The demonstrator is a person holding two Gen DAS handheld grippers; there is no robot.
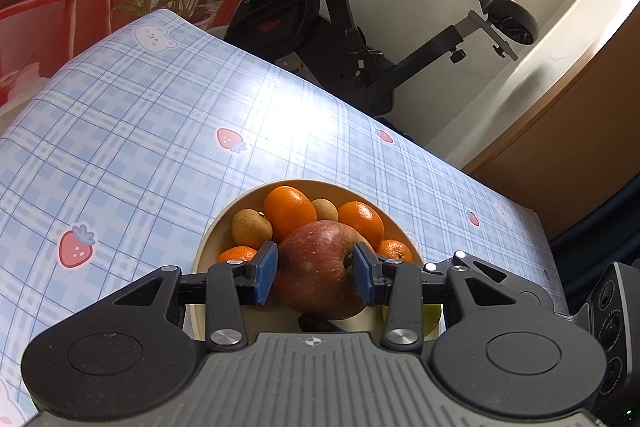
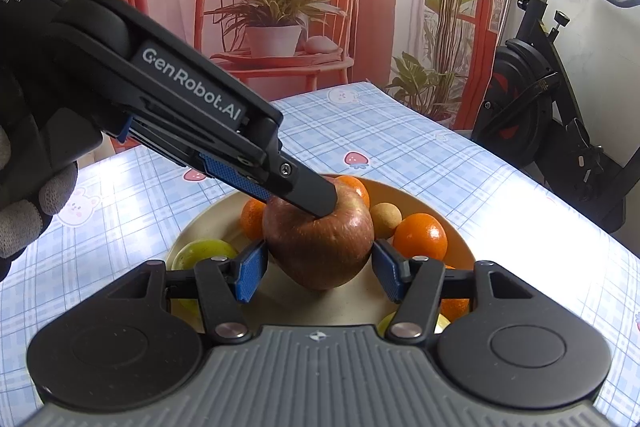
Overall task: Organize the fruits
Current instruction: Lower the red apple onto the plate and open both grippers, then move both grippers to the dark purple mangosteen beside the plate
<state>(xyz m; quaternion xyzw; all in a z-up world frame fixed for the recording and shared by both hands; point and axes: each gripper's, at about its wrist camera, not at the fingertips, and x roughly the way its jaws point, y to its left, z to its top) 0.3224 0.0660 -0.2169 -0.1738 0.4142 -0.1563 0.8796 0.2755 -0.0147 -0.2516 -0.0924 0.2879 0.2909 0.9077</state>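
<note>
A red apple (image 1: 320, 273) sits in a cream bowl (image 1: 208, 247) with several oranges (image 1: 289, 211) and small brown fruits (image 1: 251, 227). My left gripper (image 1: 316, 277) is closed on the apple's sides. In the right wrist view the same apple (image 2: 320, 247) sits between my right gripper's (image 2: 318, 273) blue pads; they stand at its sides with small gaps. The left gripper's finger (image 2: 308, 193) presses on the apple's top there. A green fruit (image 2: 204, 253) lies in the bowl (image 2: 440, 205) at the left.
The bowl stands on a blue plaid tablecloth (image 1: 140, 131) with strawberry prints. An exercise bike (image 1: 340, 27) stands beyond the table's far edge. A gloved hand (image 2: 28, 203) holds the left gripper at the left.
</note>
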